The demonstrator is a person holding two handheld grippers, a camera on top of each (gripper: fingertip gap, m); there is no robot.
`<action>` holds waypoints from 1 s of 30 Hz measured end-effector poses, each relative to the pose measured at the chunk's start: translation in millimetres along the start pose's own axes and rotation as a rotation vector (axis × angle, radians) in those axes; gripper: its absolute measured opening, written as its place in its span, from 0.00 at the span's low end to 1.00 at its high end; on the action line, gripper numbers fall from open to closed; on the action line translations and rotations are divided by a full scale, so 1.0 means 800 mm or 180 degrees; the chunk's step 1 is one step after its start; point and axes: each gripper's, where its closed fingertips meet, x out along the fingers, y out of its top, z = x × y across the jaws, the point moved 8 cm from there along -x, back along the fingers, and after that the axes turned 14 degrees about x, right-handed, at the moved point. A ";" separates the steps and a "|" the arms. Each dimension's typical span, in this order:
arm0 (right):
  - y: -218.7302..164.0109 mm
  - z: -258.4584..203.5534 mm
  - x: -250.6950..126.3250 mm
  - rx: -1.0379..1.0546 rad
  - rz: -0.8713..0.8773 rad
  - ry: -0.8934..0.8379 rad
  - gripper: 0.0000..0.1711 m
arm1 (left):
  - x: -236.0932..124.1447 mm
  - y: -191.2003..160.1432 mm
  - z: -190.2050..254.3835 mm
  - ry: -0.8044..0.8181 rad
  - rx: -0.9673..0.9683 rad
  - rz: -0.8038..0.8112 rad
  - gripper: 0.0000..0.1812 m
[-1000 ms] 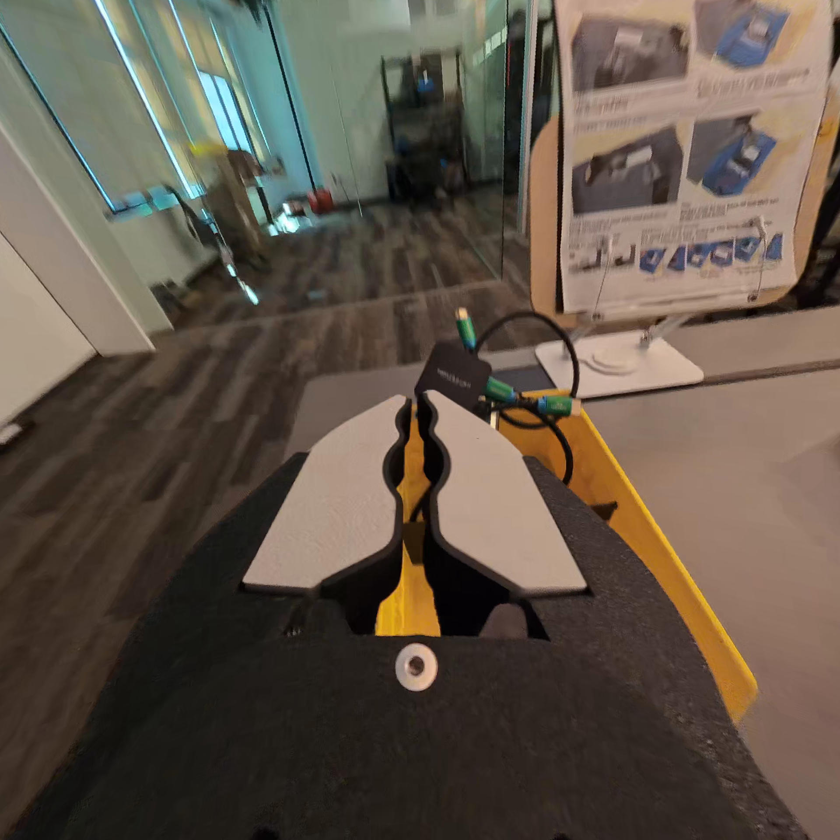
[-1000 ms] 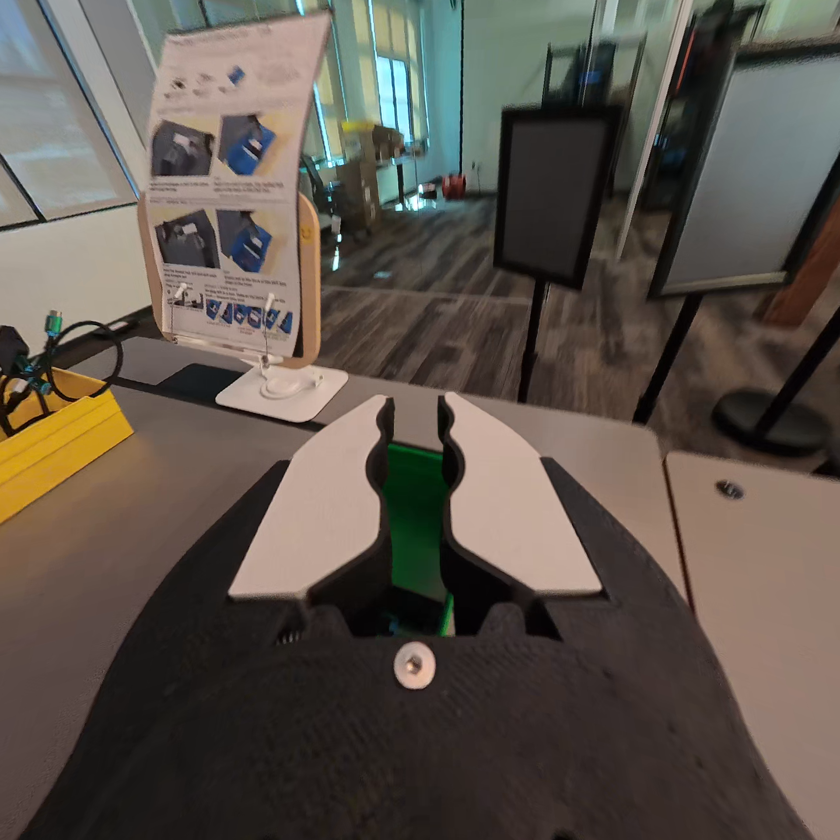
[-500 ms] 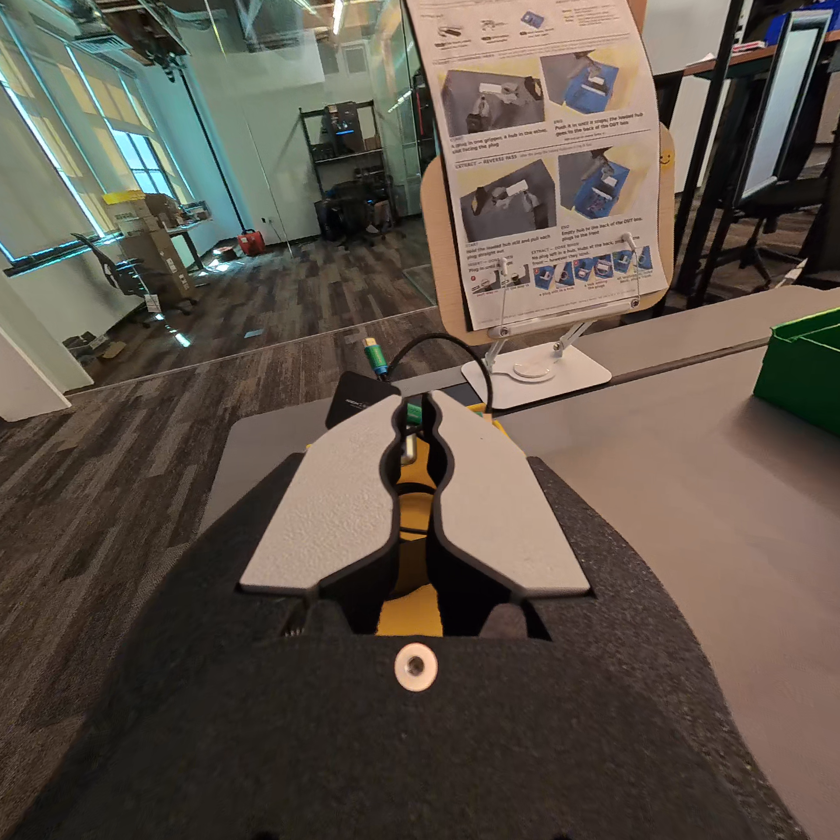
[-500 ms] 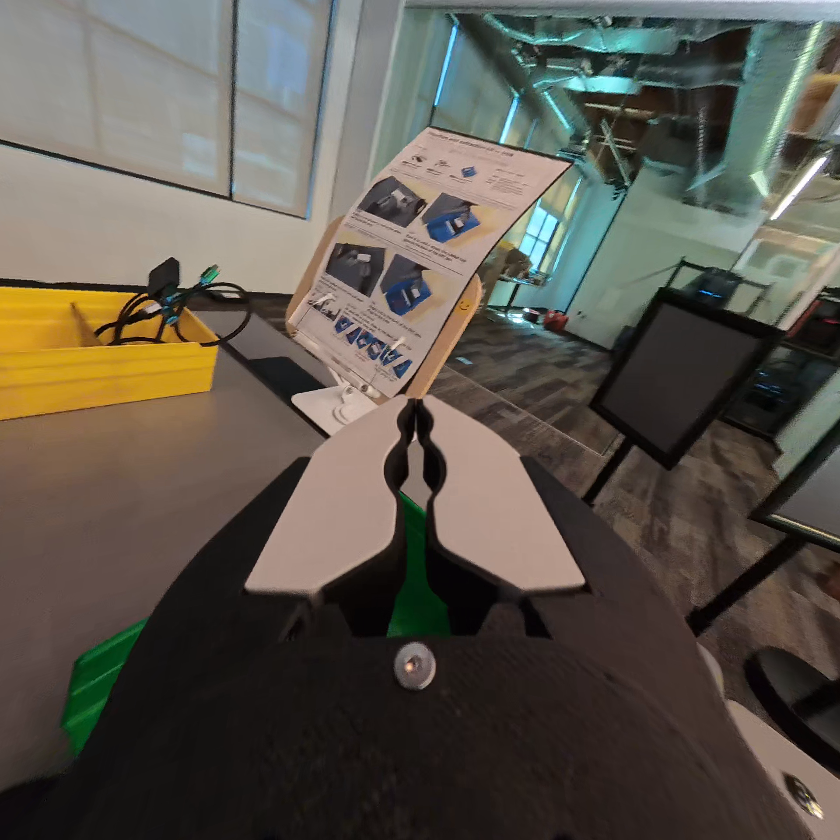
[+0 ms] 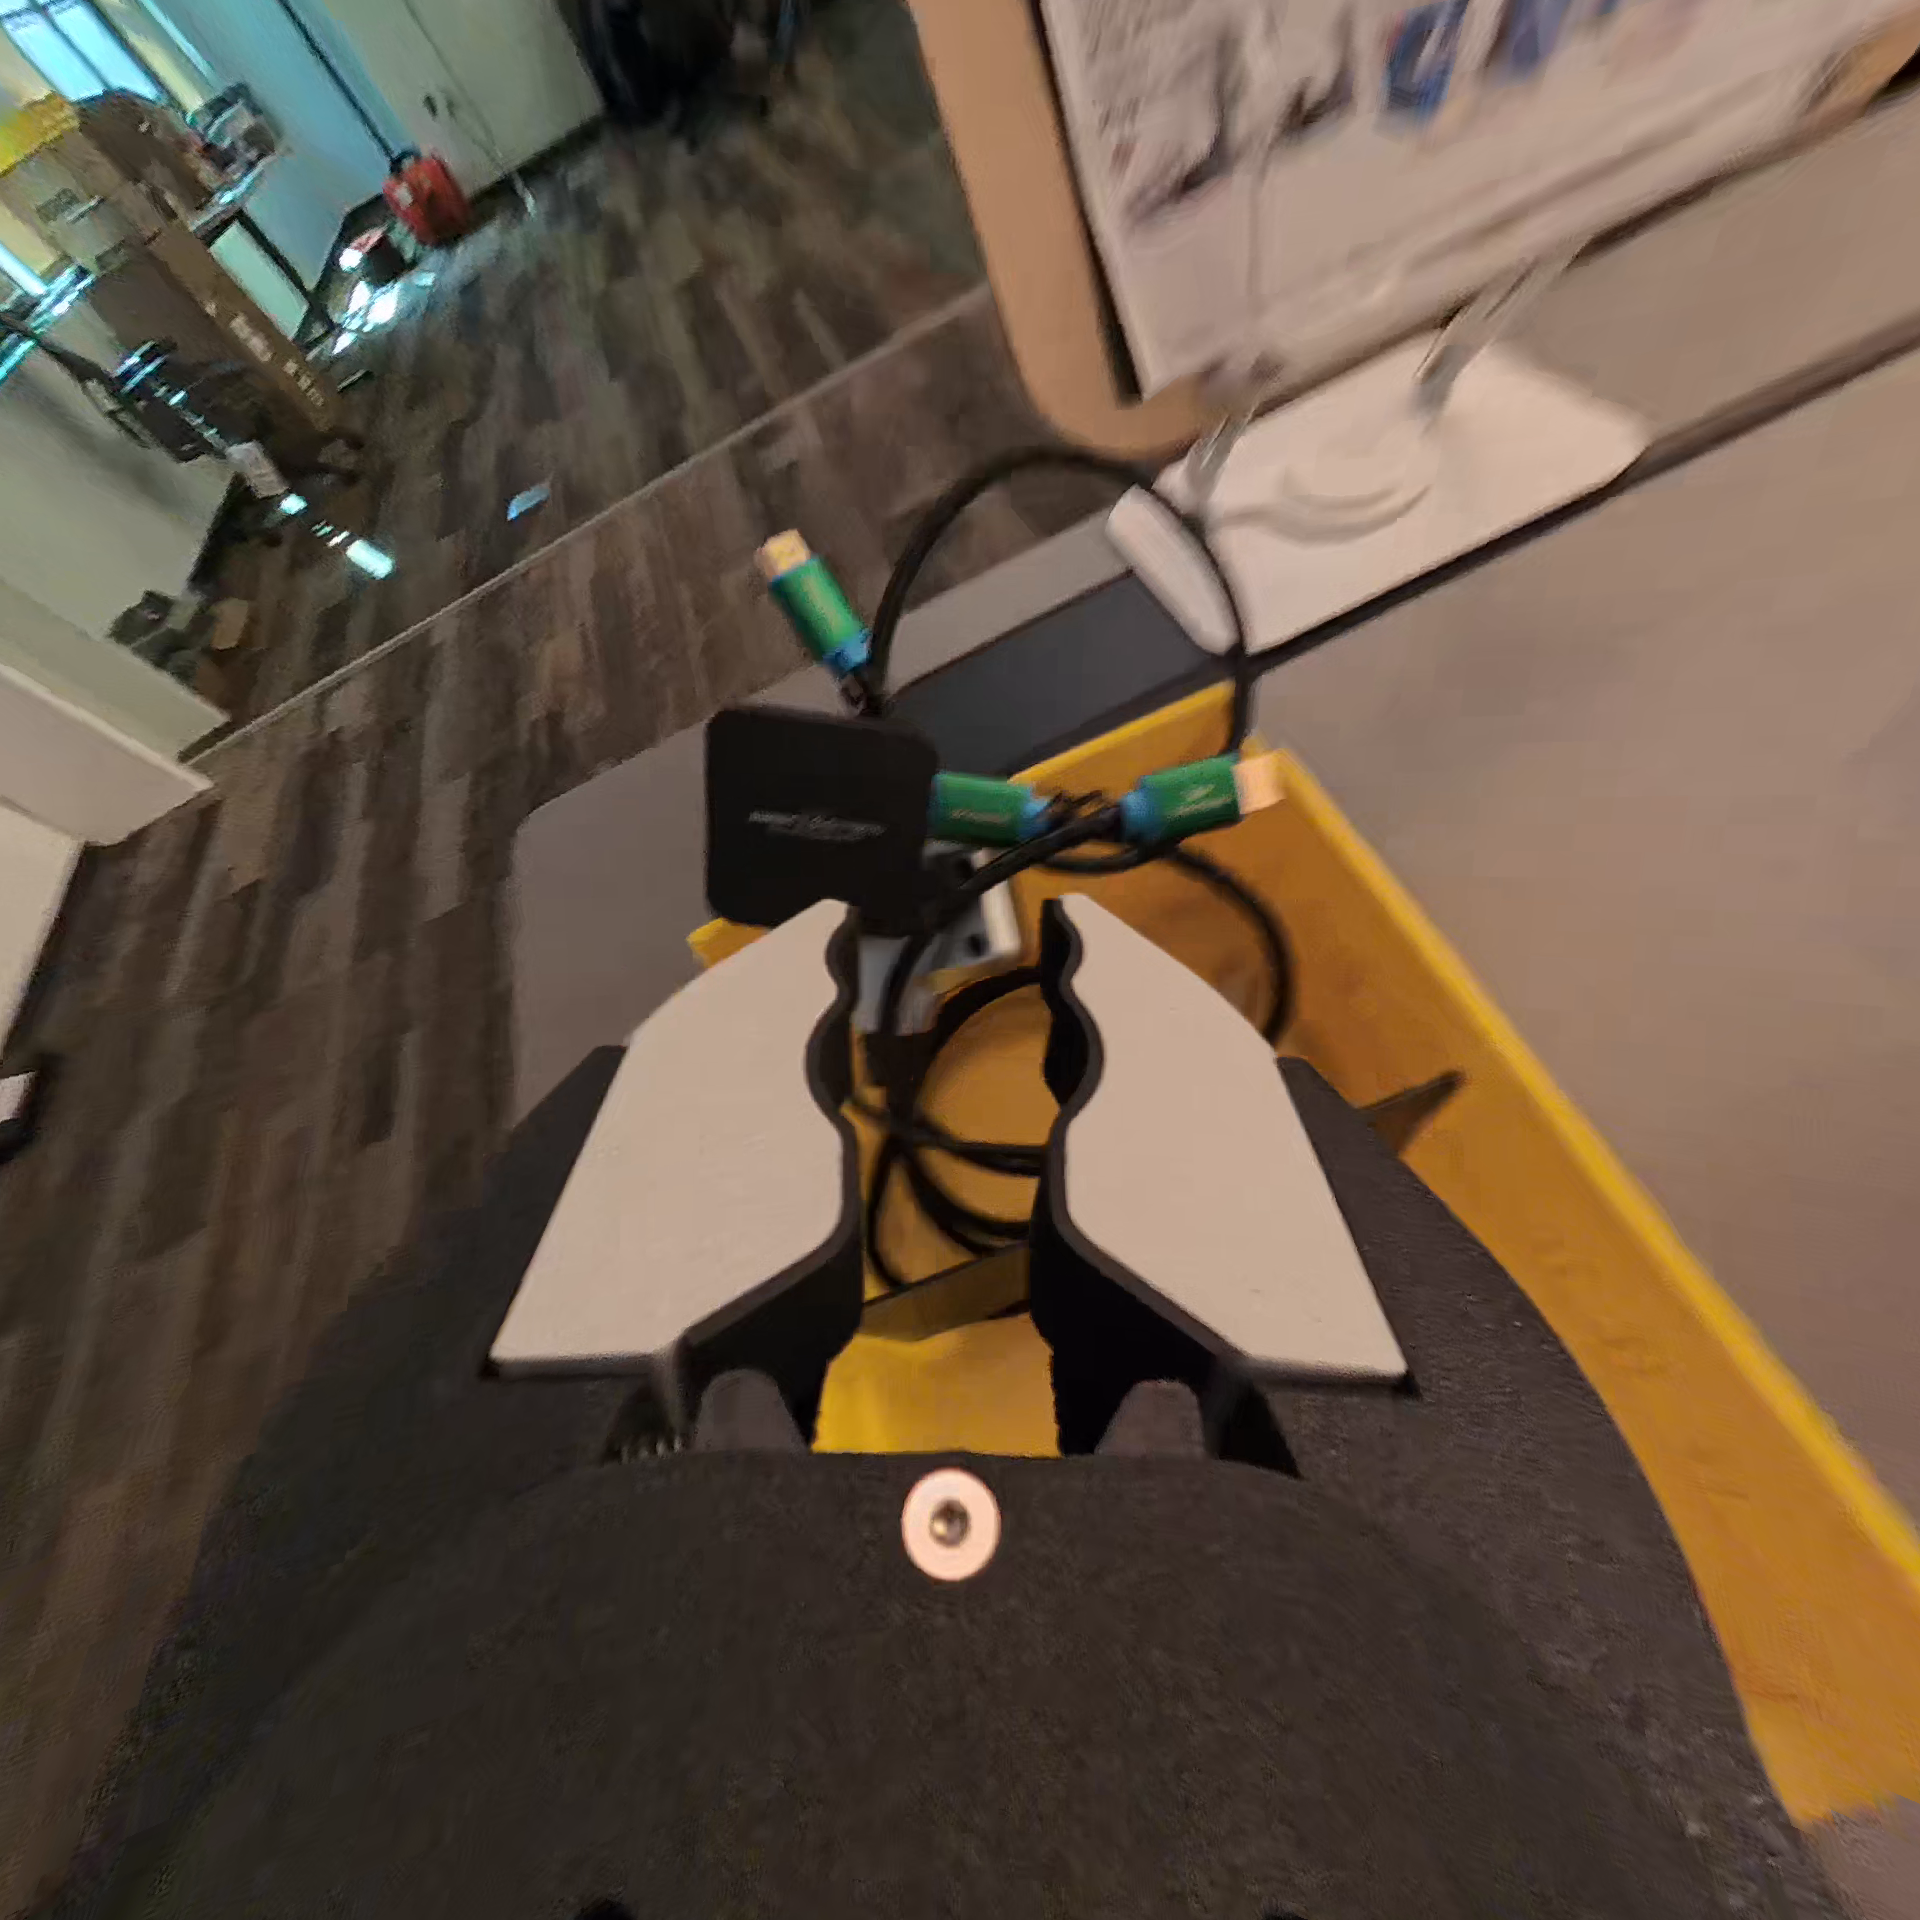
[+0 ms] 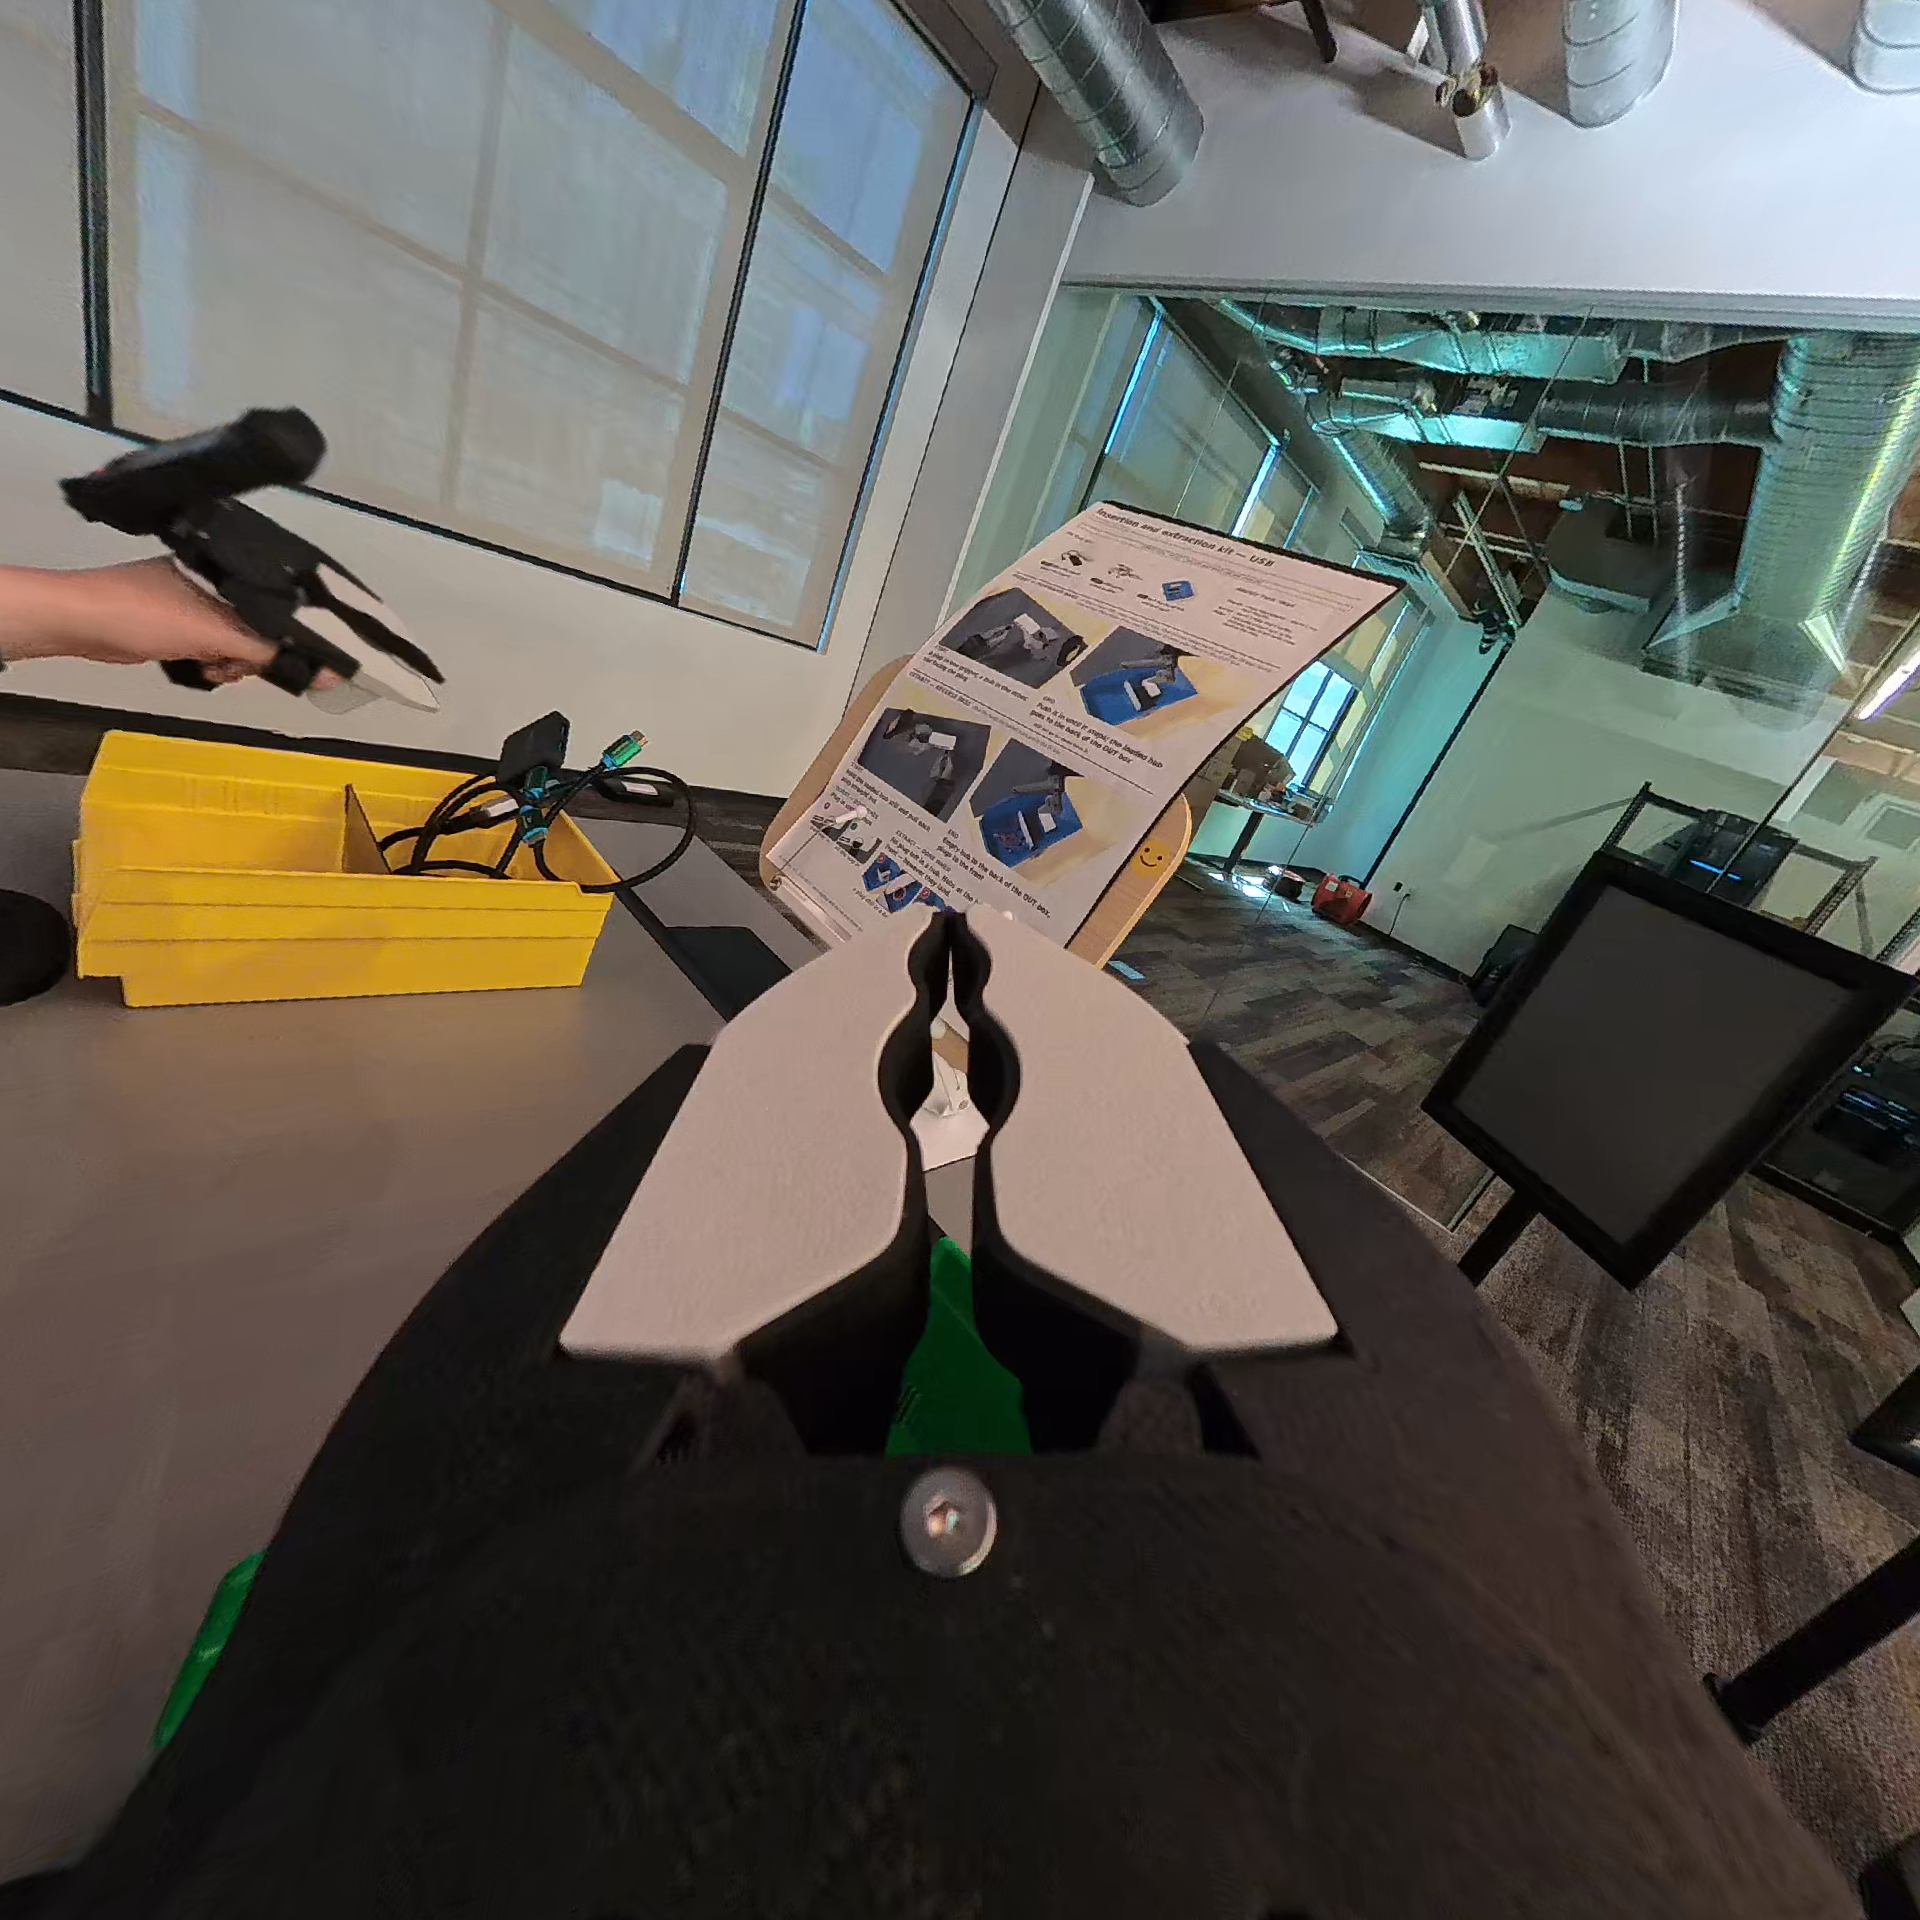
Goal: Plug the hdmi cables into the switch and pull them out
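Nearest the left wrist camera, the left gripper [image 5: 940, 920] hangs over a yellow bin [image 5: 1538, 1174] with its two grey fingers spread wide apart and nothing between them. Through that gap, black HDMI cables [image 5: 935, 1143] lie coiled on the bin floor. Just past the fingertips, at the bin's far end, a small black square switch [image 5: 816, 810] stands tilted up; one green plug [image 5: 977, 805] sits against its right edge, though blur hides whether it is seated. A second green plug [image 5: 1195, 795] lies just beside that one, pointing right, its gold tip bare. A third green plug [image 5: 816, 603] sticks up behind the switch, also free, and a black cable loops in an arc above the bin's far edge. Beyond the bin stands a printed instruction sheet on a wooden stand [image 5: 1403, 187] with a white base, blurred here. In the right wrist view, the right gripper [image 6: 951, 935] is raised above the grey table [image 6: 260, 1195], fingertips pressed together and holding nothing, with a green bin [image 6: 956, 1351] showing below it. Farther off to the left, the same yellow bin rests on the table with the cables and switch heaped at its right end, and a person's hand [image 6: 135, 623] holds the left gripper in the air just above it.
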 end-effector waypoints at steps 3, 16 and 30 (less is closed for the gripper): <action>-0.003 0.002 0.001 -0.0023 -0.0063 -0.0055 0.01 | 0.032 -0.019 -0.016 0.0001 0.0477 -0.0555 0.22; -0.032 0.007 0.030 -0.0128 -0.0646 -0.0181 0.01 | 0.113 -0.044 -0.095 -0.1770 -0.0476 0.0251 0.33; -0.087 -0.001 0.084 -0.0284 -0.1427 0.0030 0.01 | 0.128 -0.059 -0.076 -0.3960 -0.0764 0.0727 0.10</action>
